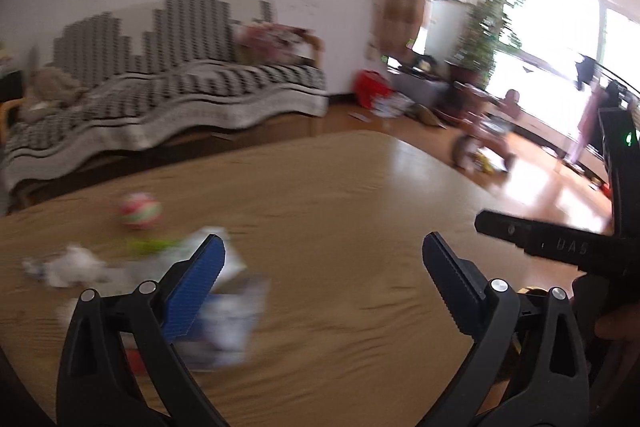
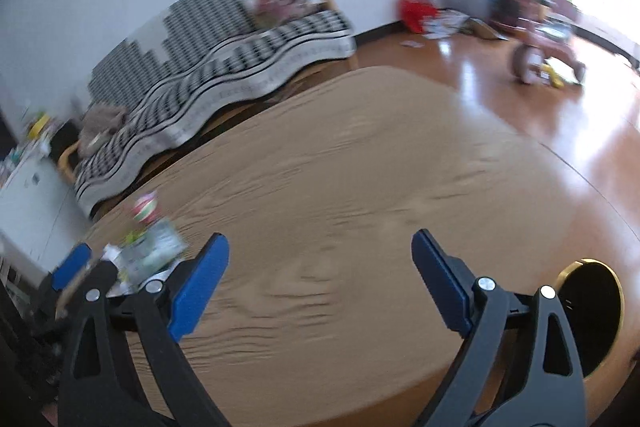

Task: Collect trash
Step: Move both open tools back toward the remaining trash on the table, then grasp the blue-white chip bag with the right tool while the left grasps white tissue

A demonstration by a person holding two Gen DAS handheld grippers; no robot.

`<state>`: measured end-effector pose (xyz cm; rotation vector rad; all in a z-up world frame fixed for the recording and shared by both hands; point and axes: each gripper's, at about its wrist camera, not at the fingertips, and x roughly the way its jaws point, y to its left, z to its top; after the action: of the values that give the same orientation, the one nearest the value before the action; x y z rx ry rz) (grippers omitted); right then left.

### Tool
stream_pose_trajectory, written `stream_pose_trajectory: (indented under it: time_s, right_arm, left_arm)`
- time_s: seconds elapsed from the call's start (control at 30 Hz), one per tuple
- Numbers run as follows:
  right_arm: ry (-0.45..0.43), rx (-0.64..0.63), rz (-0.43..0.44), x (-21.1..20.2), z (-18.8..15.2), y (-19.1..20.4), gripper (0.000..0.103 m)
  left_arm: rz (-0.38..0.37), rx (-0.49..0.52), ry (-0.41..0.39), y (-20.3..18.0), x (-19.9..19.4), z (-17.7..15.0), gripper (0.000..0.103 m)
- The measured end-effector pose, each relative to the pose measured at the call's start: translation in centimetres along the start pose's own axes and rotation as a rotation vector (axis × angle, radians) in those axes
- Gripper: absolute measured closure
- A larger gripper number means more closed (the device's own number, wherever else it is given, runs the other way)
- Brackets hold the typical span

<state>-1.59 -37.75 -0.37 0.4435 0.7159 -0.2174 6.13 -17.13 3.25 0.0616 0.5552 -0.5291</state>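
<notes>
Woodgrain table [image 1: 320, 187] bears crumpled wrappers [image 1: 224, 311]; each hand-held gripper [image 1: 324, 267] [image 2: 320, 267] gapes wide, holding nothing.

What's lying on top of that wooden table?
On the wooden table lie a red-and-green ball, crumpled white paper and blurred wrappers. The left gripper's finger covers part of the wrappers, so what lies beneath is hidden.

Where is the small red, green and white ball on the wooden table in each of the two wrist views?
Left wrist view: the ball lies on the table, left of centre, beyond the blurred wrappers.
Right wrist view: the ball is near the table's far left edge, above the left gripper.
Shared landmark: the sofa with the black-and-white cover behind the table.
</notes>
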Motion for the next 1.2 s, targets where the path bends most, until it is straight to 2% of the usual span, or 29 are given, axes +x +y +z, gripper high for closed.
stream_pose_trajectory:
  time_s: [0.17,0.33,0.47,0.67,0.8,0.93,1.1,1.2]
  right_arm:
    - [0.054,-0.08,0.08,3.7,-0.9,7.8,0.013]
    - [0.099,-0.149,0.118,6.3,-2.5,12.5,0.013]
    - [0.134,-0.18,0.131,7.8,-3.8,15.0,0.013]
    - [0.167,-0.194,0.143,9.2,-4.7,15.7,0.013]
    - [0.19,-0.217,0.156,9.5,-5.2,16.0,0.013]
    - [0.235,-0.242,0.166,10.3,-5.9,16.3,0.013]
    - [0.297,-0.274,0.159,11.8,-7.2,16.5,0.013]
    - [0.321,-0.285,0.153,12.7,-7.9,16.6,0.013]
  left_arm:
    - [0.119,-0.075,-0.029,8.1,-2.9,-0.8,0.007]
    - [0.22,-0.169,-0.014,15.2,-4.7,-2.6,0.007]
    - [0.256,-0.213,0.004,18.7,-5.2,-3.7,0.007]
    - [0.283,-0.195,0.033,20.0,-5.1,-4.7,0.007]
    - [0.263,-0.199,0.057,19.8,-4.7,-5.4,0.007]
    - [0.233,-0.202,0.141,19.7,-2.3,-6.4,0.007]
    - [0.281,-0.215,0.248,20.9,1.3,-8.6,0.007]
    - [0.289,-0.228,0.281,21.4,2.3,-9.4,0.007]
